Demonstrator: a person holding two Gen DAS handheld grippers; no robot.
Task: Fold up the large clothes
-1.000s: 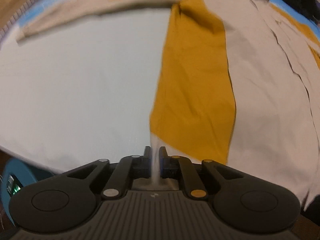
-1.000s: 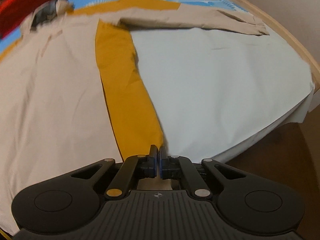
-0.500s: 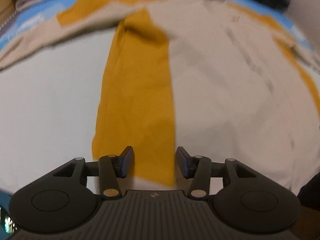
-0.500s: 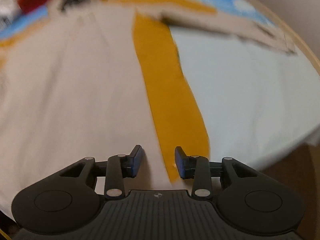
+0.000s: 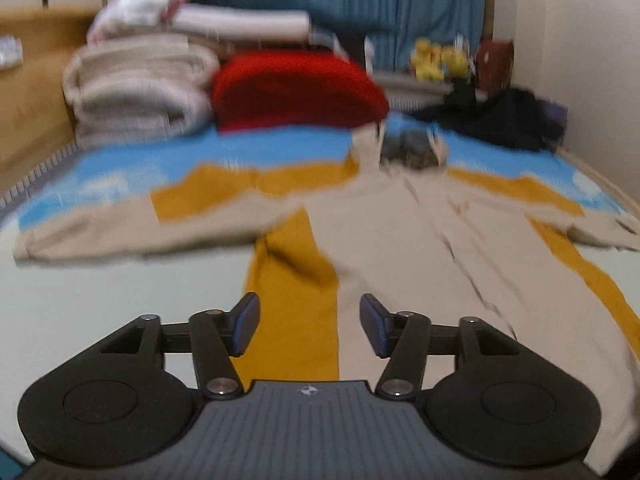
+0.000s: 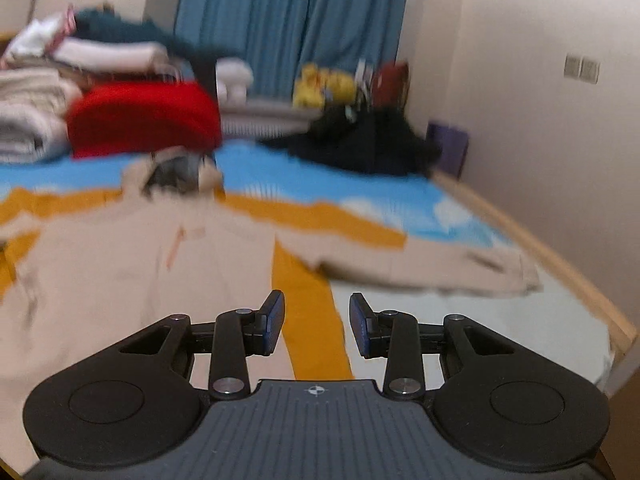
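A large beige garment (image 5: 400, 248) lies flat, front up, on the bed over a mustard-yellow and pale sheet (image 5: 292, 304). Both sleeves are stretched out sideways. One sleeve (image 5: 100, 232) runs left in the left wrist view, the other (image 6: 440, 268) runs right in the right wrist view. My left gripper (image 5: 309, 320) hovers above the garment's lower left edge, its jaws opening with nothing between them. My right gripper (image 6: 317, 316) hangs open over the yellow strip beside the garment (image 6: 120, 280), holding nothing. Both views are blurred.
At the head of the bed sit folded pale blankets (image 5: 140, 92), a red bundle (image 5: 296, 88) and a dark clothes heap (image 6: 360, 144). A blue curtain (image 6: 288, 20) hangs behind. The bed's wooden edge (image 6: 560, 264) and a wall lie to the right.
Both grippers were shut on the garment's lower edge, then let go and opened. They have risen and tilted up, so the far end of the bed and the room come into view.
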